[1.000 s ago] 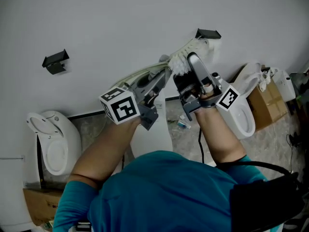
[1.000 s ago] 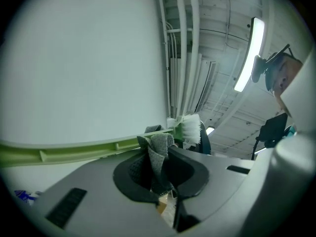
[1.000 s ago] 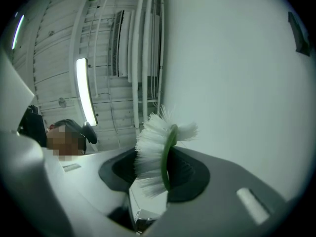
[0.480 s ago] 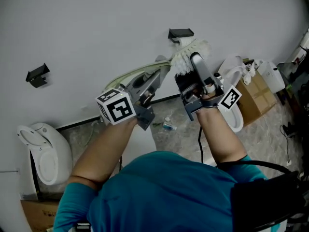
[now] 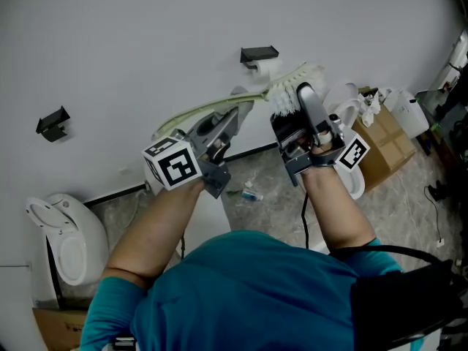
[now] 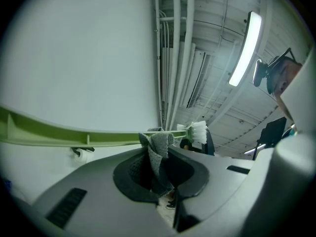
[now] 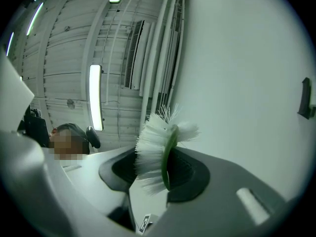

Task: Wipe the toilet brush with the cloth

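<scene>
The toilet brush has a long pale green handle [image 5: 208,110] and a white bristle head [image 5: 294,88]. My right gripper [image 5: 301,99] is shut on the bristle head, which fills the space between its jaws [image 7: 157,152] in the right gripper view. My left gripper [image 5: 235,114] is shut on a grey cloth [image 5: 243,93]. In the left gripper view the cloth [image 6: 158,149] bunches up against the green handle [image 6: 64,133], with the brush head [image 6: 198,131] just beyond. Both grippers are raised in front of a white wall.
A paper holder [image 5: 257,53] and a black bracket [image 5: 53,123] are fixed to the wall. One white toilet [image 5: 62,236] stands at lower left, another [image 5: 349,123] at right beside a cardboard box [image 5: 386,148]. A small bottle [image 5: 250,194] lies on the floor.
Both grippers and the brush have swung together to the right along the wall; the paper holder and toilets now sit further left in the head view. Both grips look the same.
</scene>
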`<control>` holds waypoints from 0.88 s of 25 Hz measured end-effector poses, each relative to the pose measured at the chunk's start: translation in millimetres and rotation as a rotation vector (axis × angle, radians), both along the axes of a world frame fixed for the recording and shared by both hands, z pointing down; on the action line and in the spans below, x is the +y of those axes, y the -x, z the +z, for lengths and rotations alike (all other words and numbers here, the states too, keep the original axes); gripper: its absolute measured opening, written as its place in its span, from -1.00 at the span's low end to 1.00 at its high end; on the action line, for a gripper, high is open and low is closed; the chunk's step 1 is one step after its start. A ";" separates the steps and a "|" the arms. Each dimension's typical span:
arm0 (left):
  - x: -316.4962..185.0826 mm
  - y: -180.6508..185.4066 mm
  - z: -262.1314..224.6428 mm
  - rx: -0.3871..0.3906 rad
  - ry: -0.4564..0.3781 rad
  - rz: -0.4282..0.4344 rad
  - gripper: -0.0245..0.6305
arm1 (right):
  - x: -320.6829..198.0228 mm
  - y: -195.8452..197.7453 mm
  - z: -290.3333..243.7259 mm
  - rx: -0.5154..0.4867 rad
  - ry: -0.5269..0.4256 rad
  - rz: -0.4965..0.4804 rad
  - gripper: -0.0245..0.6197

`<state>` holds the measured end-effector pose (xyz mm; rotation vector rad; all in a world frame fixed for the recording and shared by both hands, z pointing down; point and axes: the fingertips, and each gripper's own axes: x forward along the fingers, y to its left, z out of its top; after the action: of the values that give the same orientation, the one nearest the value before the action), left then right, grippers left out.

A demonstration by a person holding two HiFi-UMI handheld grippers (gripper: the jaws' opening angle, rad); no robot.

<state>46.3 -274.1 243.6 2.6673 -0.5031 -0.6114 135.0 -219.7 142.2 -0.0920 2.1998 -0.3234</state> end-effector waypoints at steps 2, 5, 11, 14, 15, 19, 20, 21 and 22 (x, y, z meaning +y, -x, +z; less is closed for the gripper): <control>-1.8 1.4 1.5 0.006 0.002 -0.003 -0.80 | 0.8 -2.7 0.1 -0.002 -0.002 0.002 -0.48; -8.0 3.4 8.7 0.010 0.015 -0.016 -0.81 | -1.9 -8.6 4.8 -0.008 0.001 0.004 -0.48; -11.2 21.6 12.0 0.008 0.033 -0.054 -0.81 | 0.1 -7.5 3.1 -0.014 0.003 0.006 -0.48; -12.4 30.1 14.7 0.014 0.037 -0.067 -0.81 | 0.5 -5.3 2.5 -0.017 0.006 0.002 -0.48; -13.3 32.7 15.9 0.015 0.035 -0.071 -0.81 | 0.5 -4.8 2.8 -0.018 0.007 0.000 -0.48; -13.6 43.0 15.7 0.015 0.044 -0.096 -0.80 | 2.2 -3.9 1.3 -0.024 0.005 -0.007 -0.49; -13.6 45.3 15.8 0.018 0.045 -0.101 -0.80 | 2.6 -3.7 0.8 -0.026 0.003 -0.009 -0.48; -13.7 47.7 16.3 0.020 0.046 -0.106 -0.80 | 2.9 -3.4 0.4 -0.026 0.003 -0.011 -0.49; -13.8 50.1 16.9 0.022 0.047 -0.112 -0.81 | 3.1 -3.0 0.1 -0.025 0.002 -0.013 -0.48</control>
<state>-3.8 -287.9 260.5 2.5985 -0.6555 -0.6518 138.0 -216.6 142.2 -0.0748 2.1760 -0.3322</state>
